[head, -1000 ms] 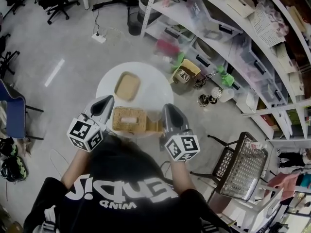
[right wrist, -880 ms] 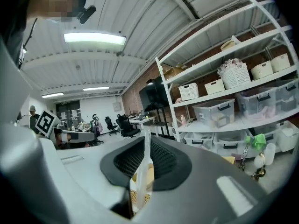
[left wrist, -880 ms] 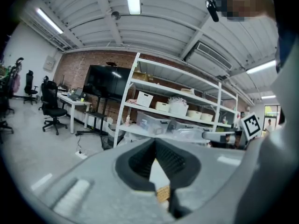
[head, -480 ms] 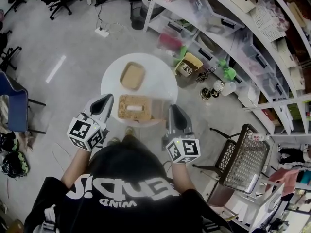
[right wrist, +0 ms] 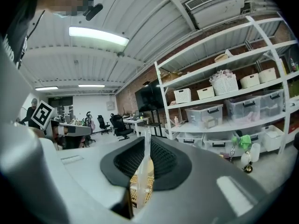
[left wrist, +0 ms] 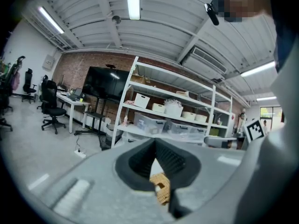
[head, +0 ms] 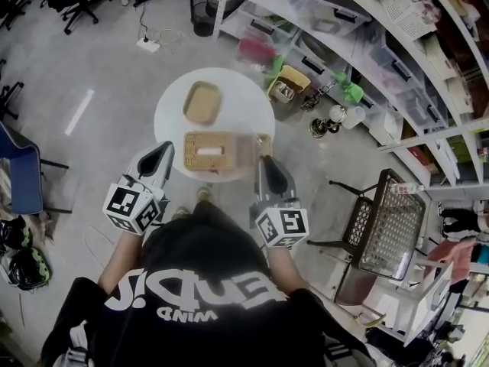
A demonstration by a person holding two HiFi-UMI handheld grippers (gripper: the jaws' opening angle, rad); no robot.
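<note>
The right gripper (head: pixel 262 162) had its jaws drawn together on a thin clear strip (right wrist: pixel 143 167). The strip stood up edge-on between the pads in the right gripper view and rose a little past the tips. In the head view it showed only as a faint see-through smear (head: pixel 246 139) just ahead of that gripper, over the right end of the wicker box (head: pixel 195 142). What the strip belonged to could not be told.

The left gripper (head: pixel 165 148) was closed too, its tips meeting with nothing between them. Through the gap behind its pads, a corner of the wicker box (left wrist: pixel 161 193) could be seen below.

The box lay ahead of both grippers and between them, at the near edge of the round table (head: pixel 170 107). Its long axis ran crosswise to the person, from left to right. The right gripper was the nearer one, pointing at the box's right end from just beside it. The left gripper hung off the box's near left corner, close but apart.

The box was rectangular and tan, of woven cane, with a white slot along the middle of its top. Beyond it on the table sat a shallow woven tray (head: pixel 202 102), apart from the box. White shelving (head: pixel 367 46) with bins ran along the floor to the right.
</note>
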